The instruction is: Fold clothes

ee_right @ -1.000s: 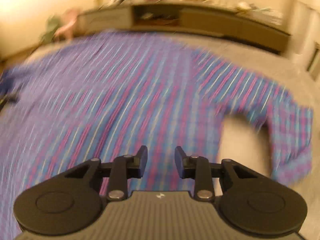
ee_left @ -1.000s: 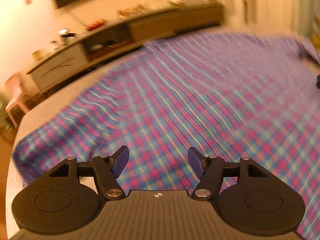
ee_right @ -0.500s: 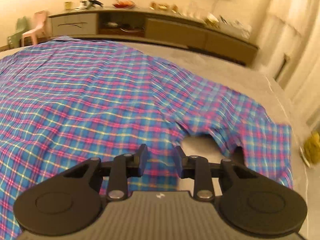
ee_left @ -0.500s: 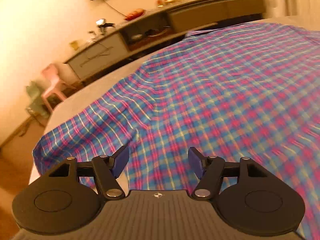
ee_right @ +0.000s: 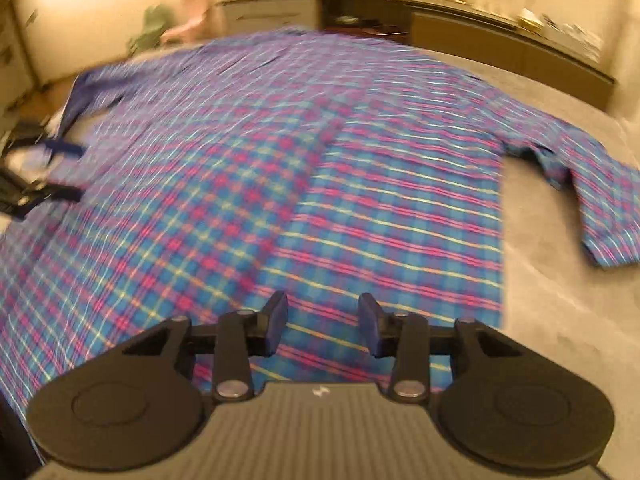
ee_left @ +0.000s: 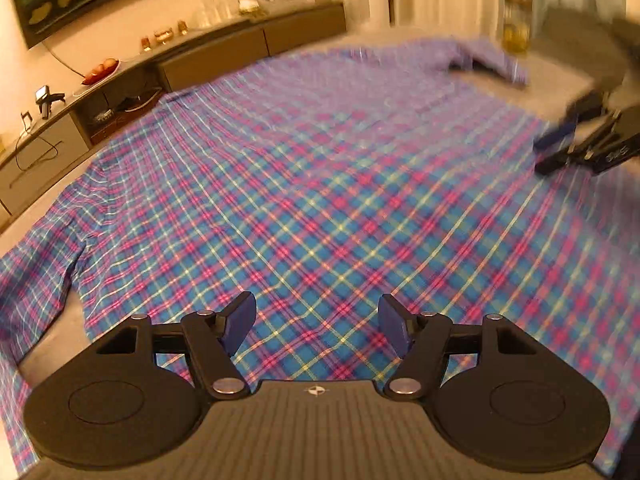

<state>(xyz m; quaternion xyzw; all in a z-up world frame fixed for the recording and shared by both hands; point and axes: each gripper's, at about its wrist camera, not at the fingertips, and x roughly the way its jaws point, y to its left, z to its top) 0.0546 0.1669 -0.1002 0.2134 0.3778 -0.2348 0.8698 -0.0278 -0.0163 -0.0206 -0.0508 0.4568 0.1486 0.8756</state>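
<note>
One plaid shirt [ee_left: 320, 184] lies spread flat over a grey bed [ee_right: 560, 280], covering most of it, one sleeve [ee_right: 600, 208] out to the right. A low cabinet [ee_left: 224, 48] runs along the far wall. Both grippers hover above the shirt's near part, holding nothing. The left gripper [ee_left: 317, 322] has its jaws wide apart; the right gripper [ee_right: 322, 322] is also released, its jaws less far apart, over the shirt's near edge.

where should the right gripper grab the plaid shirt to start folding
Take the plaid shirt by its sleeve cuff, coming in from the bare bed surface on the right. The cuff lies flat with a free edge, and the right gripper is open.
</note>
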